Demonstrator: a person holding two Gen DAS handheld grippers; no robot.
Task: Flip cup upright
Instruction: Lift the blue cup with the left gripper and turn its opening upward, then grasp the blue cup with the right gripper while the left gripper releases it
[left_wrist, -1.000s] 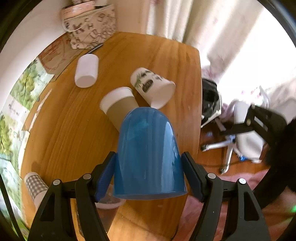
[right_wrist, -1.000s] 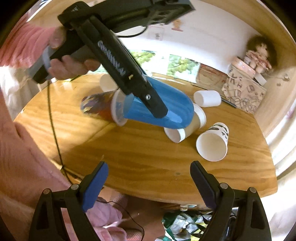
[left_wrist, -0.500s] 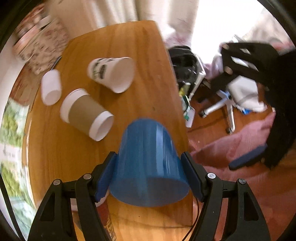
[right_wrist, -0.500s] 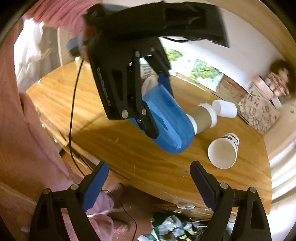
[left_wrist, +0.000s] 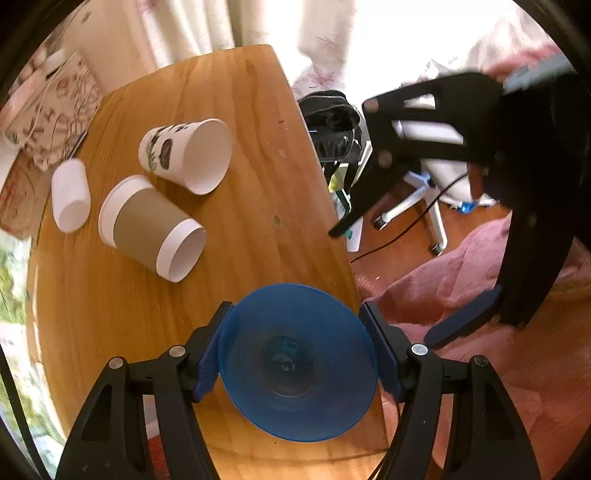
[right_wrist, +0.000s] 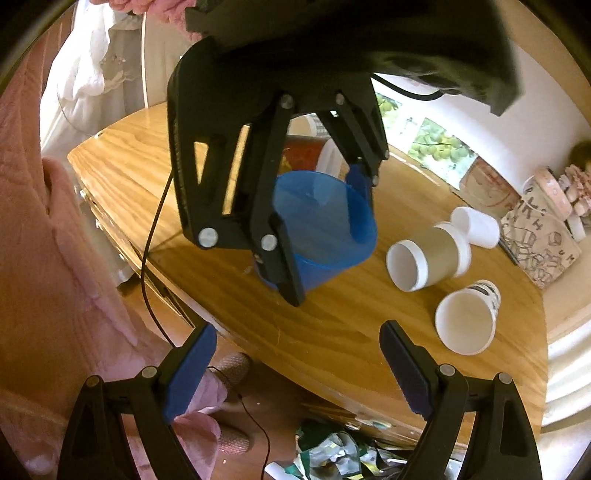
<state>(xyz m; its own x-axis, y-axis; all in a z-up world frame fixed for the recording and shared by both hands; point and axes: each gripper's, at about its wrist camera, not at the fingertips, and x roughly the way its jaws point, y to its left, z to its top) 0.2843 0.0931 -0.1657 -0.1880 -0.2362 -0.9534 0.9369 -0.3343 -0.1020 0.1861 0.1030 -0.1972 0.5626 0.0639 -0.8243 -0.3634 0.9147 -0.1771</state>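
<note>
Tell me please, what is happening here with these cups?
The left gripper holds a blue plastic cup by its sides, mouth up, at the near edge of the wooden table. The right gripper is open and holds nothing. A brown-sleeved paper cup, a printed paper cup and a small white cup lie on their sides.
</note>
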